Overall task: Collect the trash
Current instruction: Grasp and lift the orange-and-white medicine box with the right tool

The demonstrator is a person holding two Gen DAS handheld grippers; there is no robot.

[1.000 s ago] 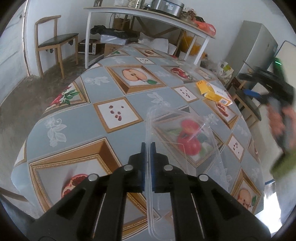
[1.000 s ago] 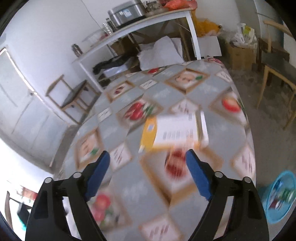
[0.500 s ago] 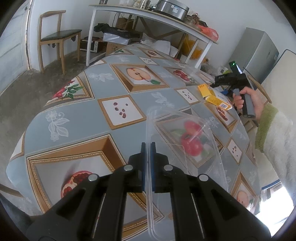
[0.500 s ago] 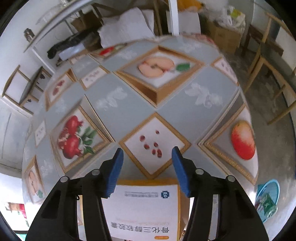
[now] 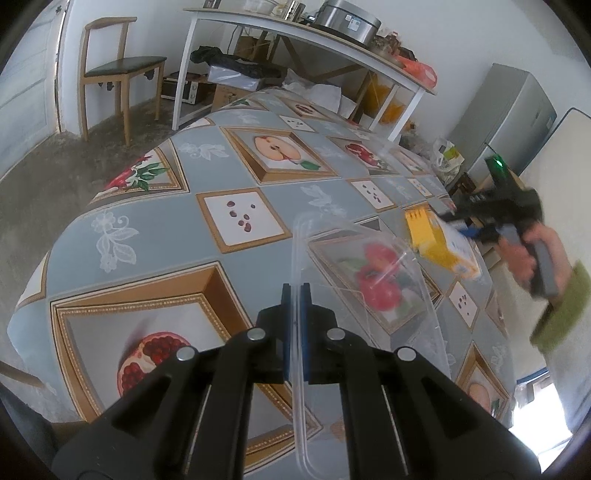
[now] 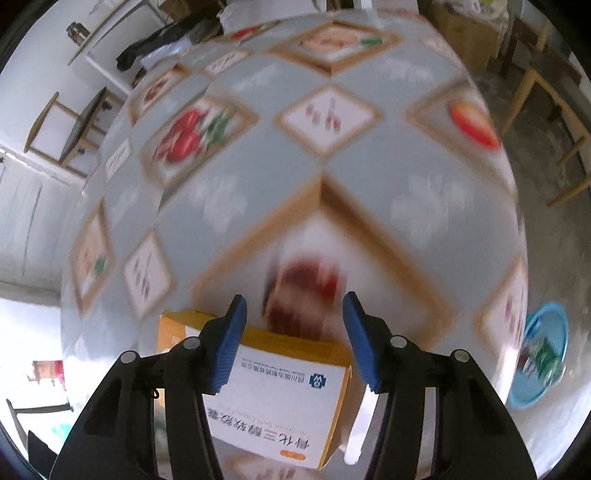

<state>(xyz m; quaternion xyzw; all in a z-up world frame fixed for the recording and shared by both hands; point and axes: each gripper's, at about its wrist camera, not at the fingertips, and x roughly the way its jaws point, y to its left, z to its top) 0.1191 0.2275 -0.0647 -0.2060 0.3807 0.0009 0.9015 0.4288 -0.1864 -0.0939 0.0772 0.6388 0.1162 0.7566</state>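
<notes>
We are looking over a round table [image 5: 236,173] draped in a grey-blue cloth printed with framed fruit pictures, in a bare room with a wooden chair [image 5: 118,70] by the wall, a long white shelf table [image 5: 295,33] loaded with pots, and a grey fridge [image 5: 517,110] at the far side. A blue basin [image 6: 543,354] with some rubbish in it sits on the floor beside the table.

In the left wrist view, our left gripper [image 5: 295,291] is pinched tight on the upright rim of a clear plastic container [image 5: 369,280]. The rest of that container spreads away to the right of the blue pads, and the pomegranate print shows through it.

Further right lies the yellow and white medicine box [image 5: 443,240], near the table's edge and just beyond the clear container. Our right hand [image 5: 524,254], in a green cuff, holds the right gripper [image 5: 461,225] at that box.

From the right wrist view, the right gripper [image 6: 295,332] straddles the medicine box [image 6: 280,398]. Its jaws have just been closing and now stand partly apart, one blue pad at each side of the box. The left pad overlaps the box's yellow edge, while the right pad stands a little clear of its corner. The picture is blurred, and we see no firm grip on the box.
</notes>
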